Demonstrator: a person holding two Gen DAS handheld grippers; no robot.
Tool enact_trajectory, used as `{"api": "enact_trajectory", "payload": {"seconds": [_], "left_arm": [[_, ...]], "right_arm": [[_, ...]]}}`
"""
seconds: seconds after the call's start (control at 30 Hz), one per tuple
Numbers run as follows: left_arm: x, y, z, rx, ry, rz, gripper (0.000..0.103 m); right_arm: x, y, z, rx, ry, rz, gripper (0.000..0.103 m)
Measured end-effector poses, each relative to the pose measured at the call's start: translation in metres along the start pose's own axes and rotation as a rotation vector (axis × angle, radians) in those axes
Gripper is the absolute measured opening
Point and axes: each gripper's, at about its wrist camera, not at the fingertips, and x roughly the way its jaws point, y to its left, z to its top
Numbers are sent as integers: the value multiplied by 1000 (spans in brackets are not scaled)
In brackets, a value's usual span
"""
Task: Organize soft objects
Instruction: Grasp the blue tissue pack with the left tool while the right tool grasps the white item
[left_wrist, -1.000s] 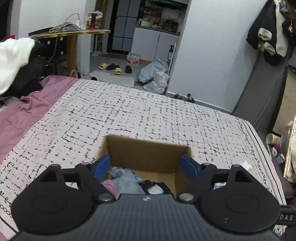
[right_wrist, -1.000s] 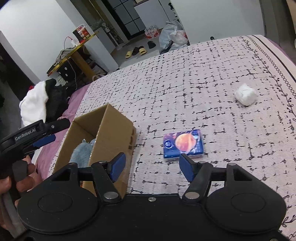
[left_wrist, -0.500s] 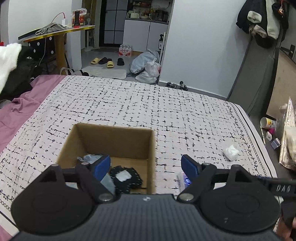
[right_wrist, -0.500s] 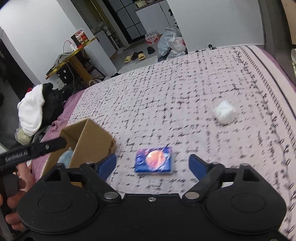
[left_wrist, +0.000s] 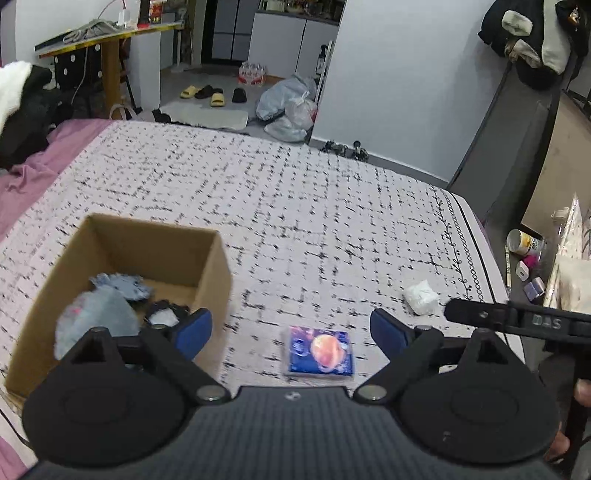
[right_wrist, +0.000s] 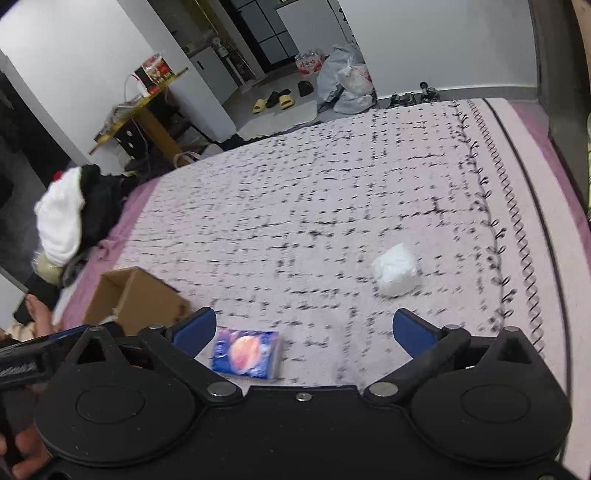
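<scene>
Bed: white cover with black grid print, purple sheet at left edge. On it: 1 open cardboard box, 1 blue tissue pack, 1 white wad, well apart.

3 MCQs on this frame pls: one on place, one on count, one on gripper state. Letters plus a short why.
1. Where is the blue pack?
A. inside the box
B. on the bed, right of the box
C. in the right gripper

2. How many loose items lie on the bed outside the box?
A. two
B. four
C. none

3. How is the left gripper?
A. shut on a sock
B. open, holding nothing
C. shut on the white wad

Key:
1 B: the pack lies flat on the bed, apart from the box's right wall.
2 A: only the pack and the white wad lie there.
3 B: its blue pads are spread wide with only bed and pack showing between them; the right gripper is open too.
</scene>
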Motion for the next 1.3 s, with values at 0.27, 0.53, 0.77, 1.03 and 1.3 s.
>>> {"api": "enact_trajectory", "payload": {"seconds": [0.27, 0.53, 0.77, 1.03, 1.3], "left_arm": [[25, -28, -13, -49, 73, 32, 93], [67, -37, -31, -32, 145, 75, 93], [99, -38, -39, -17, 176, 104, 93], [125, -45, -41, 45, 200, 127, 93], [132, -43, -45, 43, 183, 156, 86]], "right_arm": [[16, -9, 9, -55, 15, -67, 103], [41, -21, -5, -116, -1, -100, 103], [52, -24, -4, -138, -18, -101, 101], [76, -32, -4, -119, 2, -168, 92], [82, -34, -5, -147, -40, -187, 83]]}}
